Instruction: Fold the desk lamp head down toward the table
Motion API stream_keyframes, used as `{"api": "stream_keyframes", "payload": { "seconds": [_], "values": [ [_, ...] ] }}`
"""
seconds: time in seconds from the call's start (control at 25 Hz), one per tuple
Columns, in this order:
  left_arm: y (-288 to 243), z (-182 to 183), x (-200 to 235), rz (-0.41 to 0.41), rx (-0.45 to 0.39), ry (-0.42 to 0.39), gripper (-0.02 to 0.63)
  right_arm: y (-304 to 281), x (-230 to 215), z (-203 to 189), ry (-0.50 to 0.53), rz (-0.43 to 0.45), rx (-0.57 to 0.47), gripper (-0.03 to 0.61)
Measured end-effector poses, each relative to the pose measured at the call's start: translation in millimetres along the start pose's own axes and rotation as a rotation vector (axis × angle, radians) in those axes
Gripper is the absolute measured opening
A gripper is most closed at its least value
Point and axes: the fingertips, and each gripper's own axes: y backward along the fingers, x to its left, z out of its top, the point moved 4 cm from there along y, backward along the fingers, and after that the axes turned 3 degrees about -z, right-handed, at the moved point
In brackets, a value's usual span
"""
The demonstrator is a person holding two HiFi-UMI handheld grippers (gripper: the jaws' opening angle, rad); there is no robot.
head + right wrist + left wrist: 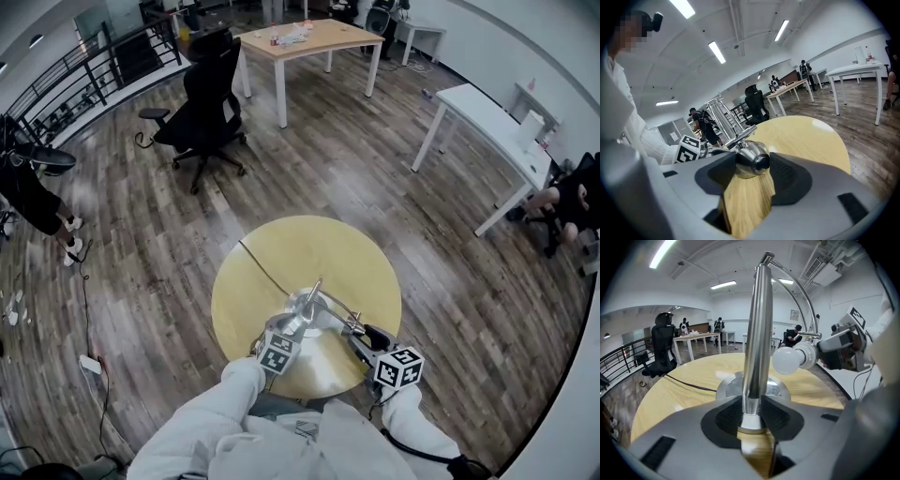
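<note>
A chrome desk lamp stands on the round yellow table. My left gripper is shut on the lamp's upright pole just above the round base. The curved arm runs over to the lamp head, whose white bulb points left, level over the table. In the right gripper view the chrome back of the lamp head sits between the jaws of my right gripper, which stand wide with the pads close beside it and not pressing. In the head view both grippers are at the table's near edge.
The lamp's black cable runs across the table to the far left edge. Wooden floor surrounds the table. A black office chair, a wooden desk and a white desk stand further off. People are at the far left and far right.
</note>
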Motion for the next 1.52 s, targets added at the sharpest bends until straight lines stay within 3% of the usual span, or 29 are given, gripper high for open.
{"api": "stream_keyframes", "payload": {
  "seconds": [0.4, 0.56, 0.68, 0.8, 0.92, 1.0, 1.08, 1.16, 1.32, 1.52],
  "values": [
    [-0.7, 3.1, 0.5, 0.007, -0.013, 0.002, 0.124, -5.3, -1.1, -0.1, 0.000, 0.015, -0.005, 0.215],
    [-0.5, 2.2, -0.8, 0.001, -0.014, -0.001, 0.124, 0.1, -1.4, -1.1, 0.048, 0.008, -0.022, 0.213],
    [8.2, 5.7, 6.6, 0.050, -0.023, 0.033, 0.112, 10.6, -9.6, -2.1, 0.045, -0.019, -0.037, 0.213],
    [44.3, 21.9, 16.6, 0.111, -0.124, 0.093, 0.013, 38.8, -14.5, 5.0, 0.017, -0.094, -0.098, 0.213],
    [81.4, 44.4, 15.3, 0.130, -0.229, 0.075, 0.002, 65.7, 7.7, 30.5, 0.124, -0.180, -0.185, 0.212],
    [102.1, 57.6, 6.5, 0.145, -0.300, 0.074, 0.002, 69.1, 36.9, 46.7, 0.174, -0.183, -0.252, 0.210],
    [119.7, 67.6, -7.0, 0.151, -0.360, 0.107, 0.002, 59.9, 64.0, 50.7, 0.160, -0.161, -0.283, 0.165],
    [133.7, 73.5, -24.9, 0.138, -0.390, 0.167, 0.002, 46.3, 81.4, 42.2, 0.107, -0.158, -0.277, 0.056],
    [138.3, 58.1, -57.3, 0.117, -0.355, 0.224, 0.002, 28.6, 90.9, 14.0, 0.023, -0.237, -0.219, 0.012],
    [141.9, 52.2, -66.0, 0.120, -0.337, 0.212, 0.002, 30.7, 98.9, 19.4, 0.054, -0.272, -0.212, 0.012]
  ]
}}
